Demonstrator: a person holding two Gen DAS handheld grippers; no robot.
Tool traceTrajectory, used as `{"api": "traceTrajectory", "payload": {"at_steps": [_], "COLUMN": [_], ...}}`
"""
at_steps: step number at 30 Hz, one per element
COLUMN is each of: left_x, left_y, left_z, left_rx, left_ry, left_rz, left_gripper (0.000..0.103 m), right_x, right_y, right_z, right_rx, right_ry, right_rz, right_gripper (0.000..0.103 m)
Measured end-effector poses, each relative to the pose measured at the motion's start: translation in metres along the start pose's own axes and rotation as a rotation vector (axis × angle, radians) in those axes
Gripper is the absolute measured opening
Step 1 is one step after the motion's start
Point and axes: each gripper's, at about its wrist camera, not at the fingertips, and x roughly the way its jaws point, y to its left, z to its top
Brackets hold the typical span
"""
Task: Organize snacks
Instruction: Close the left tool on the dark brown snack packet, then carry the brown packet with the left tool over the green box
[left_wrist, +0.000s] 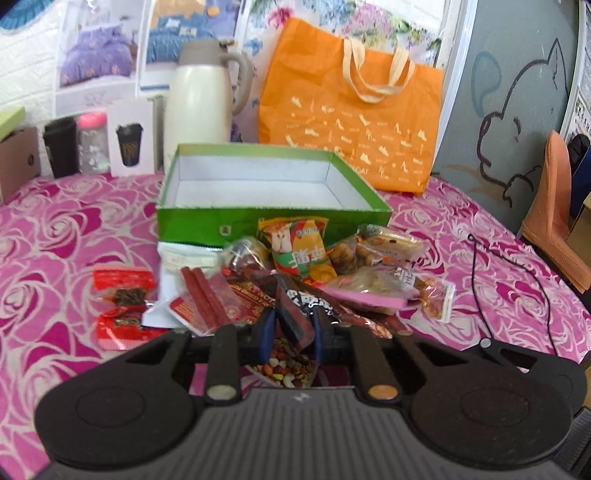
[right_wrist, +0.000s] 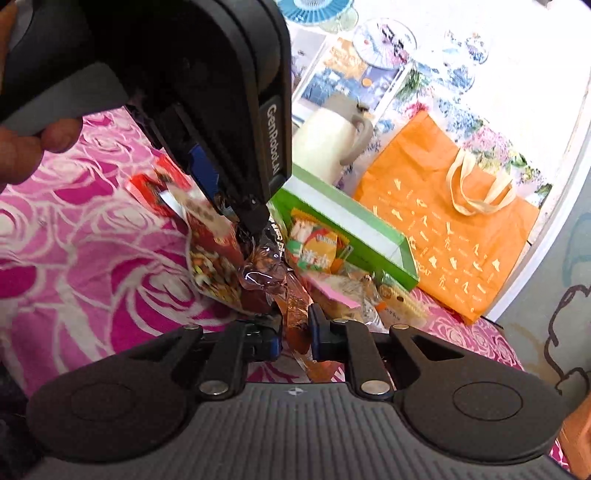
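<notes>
Left wrist view: left gripper (left_wrist: 293, 332) nearly closed, pinching a dark mixed-nut packet (left_wrist: 291, 339) at the near edge of the snack pile (left_wrist: 314, 269); empty green box (left_wrist: 207, 225) just behind the pile on the pink rose cloth (left_wrist: 66, 229).

Right wrist view: right gripper (right_wrist: 295, 336) clamped narrowly on a clear orange wrapper (right_wrist: 295, 317); same pile beside the green box (right_wrist: 369, 254), orange bag (right_wrist: 454, 229) beyond.

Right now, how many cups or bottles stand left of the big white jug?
2: a black cup and, just right of it, a clear bottle with a pink lid. The cup on the white card is only a picture; others may be hidden.
</notes>
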Motion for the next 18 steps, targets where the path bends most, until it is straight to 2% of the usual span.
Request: {"api": "traceTrajectory", "payload": {"at_steps": [9, 18], "left_x": [-0.045, -0.056], "left_y": [-0.002, -0.008], "left_z": [0.001, 0.011], "left_rx": [-0.002, 0.017], "left_ry": [-0.071, -0.116], "left_rz": [0.015, 0.028], "left_gripper": [0.013, 0.013], "right_x": [-0.029, -0.034], "right_y": [0.005, -0.003], "right_z": [0.018, 0.028], "right_rx": [-0.04, -0.041], "right_ry": [-0.081, -0.119], "right_rz": [-0.034, -0.062], "right_gripper": [0.025, 0.025]}}
